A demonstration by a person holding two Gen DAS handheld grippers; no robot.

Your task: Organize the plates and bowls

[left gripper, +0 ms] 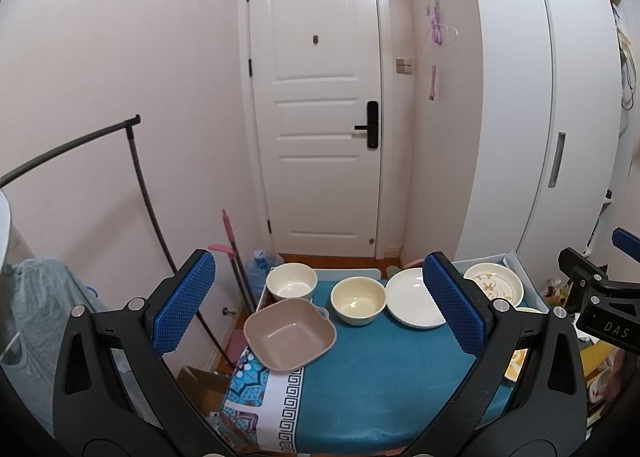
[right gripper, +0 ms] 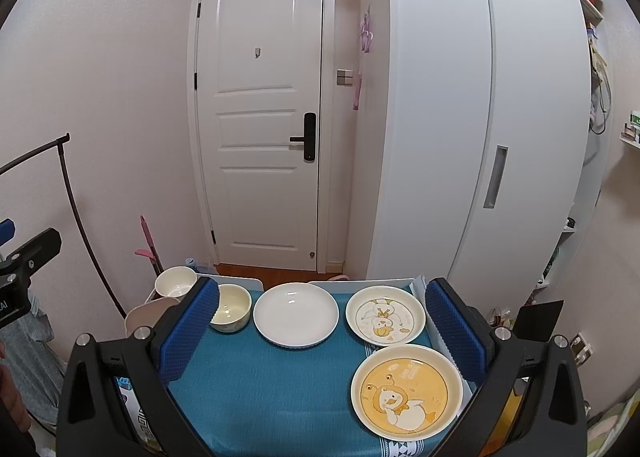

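On a table with a blue cloth (left gripper: 360, 381) stand a square pinkish-brown bowl (left gripper: 290, 335) at the left edge, a white bowl (left gripper: 291, 282) behind it, a cream bowl (left gripper: 358, 300), a plain white plate (left gripper: 414, 303) and a duck-pattern plate (left gripper: 494, 283). The right wrist view shows the cream bowl (right gripper: 231, 313), the white plate (right gripper: 296, 314), the pale duck plate (right gripper: 385, 315) and a yellow duck plate (right gripper: 406, 391) nearest me. My left gripper (left gripper: 318, 307) is open and empty above the table. My right gripper (right gripper: 322, 331) is open and empty too.
A white door (left gripper: 316, 105) and a white wardrobe (left gripper: 516, 97) stand behind the table. A black clothes rail (left gripper: 136, 185) with hanging clothes stands at the left. A cardboard box (left gripper: 202, 383) and a water bottle (left gripper: 260, 269) sit on the floor.
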